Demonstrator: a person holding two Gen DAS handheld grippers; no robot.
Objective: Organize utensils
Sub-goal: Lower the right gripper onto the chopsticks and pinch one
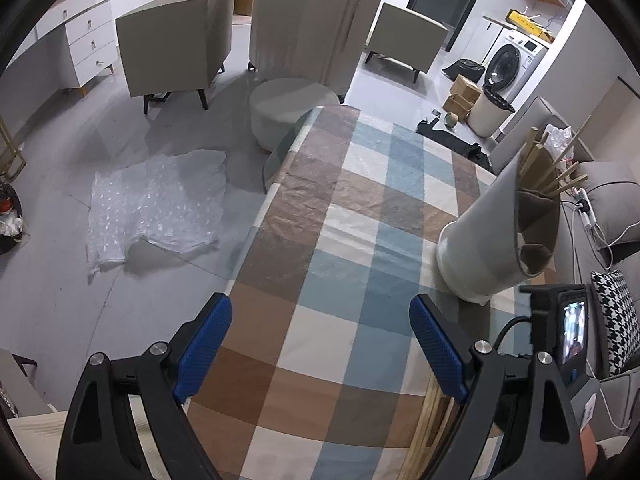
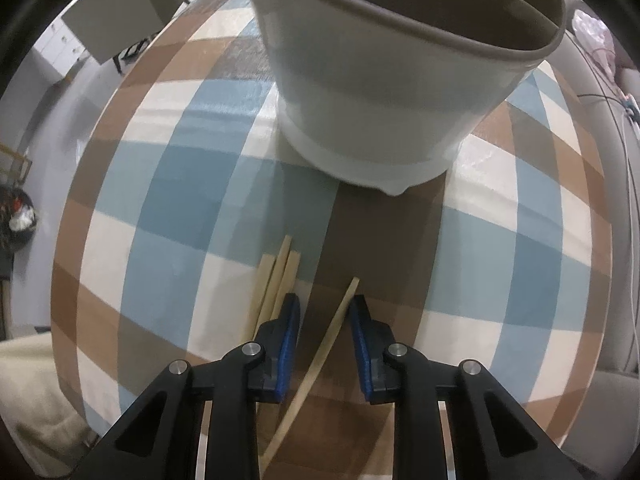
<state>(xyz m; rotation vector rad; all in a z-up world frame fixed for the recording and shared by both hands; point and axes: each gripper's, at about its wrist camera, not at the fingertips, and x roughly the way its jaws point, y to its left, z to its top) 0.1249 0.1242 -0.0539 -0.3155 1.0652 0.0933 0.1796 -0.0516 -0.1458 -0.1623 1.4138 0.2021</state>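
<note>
A pale grey utensil holder stands on the checked tablecloth at the right, with several wooden chopsticks sticking out of it. In the right wrist view the holder fills the top. One loose chopstick lies between the blue pads of my right gripper; its tip is close to the right pad and a gap shows on the left side. Three more chopsticks lie just left of the jaws. My left gripper hangs wide open over the cloth with nothing in it; loose chopsticks lie by its right finger.
The table edge drops to a grey floor with a bubble-wrap sheet and a round pouf. A sofa with a houndstooth cushion lies to the right. A black device with a small screen sits near the holder.
</note>
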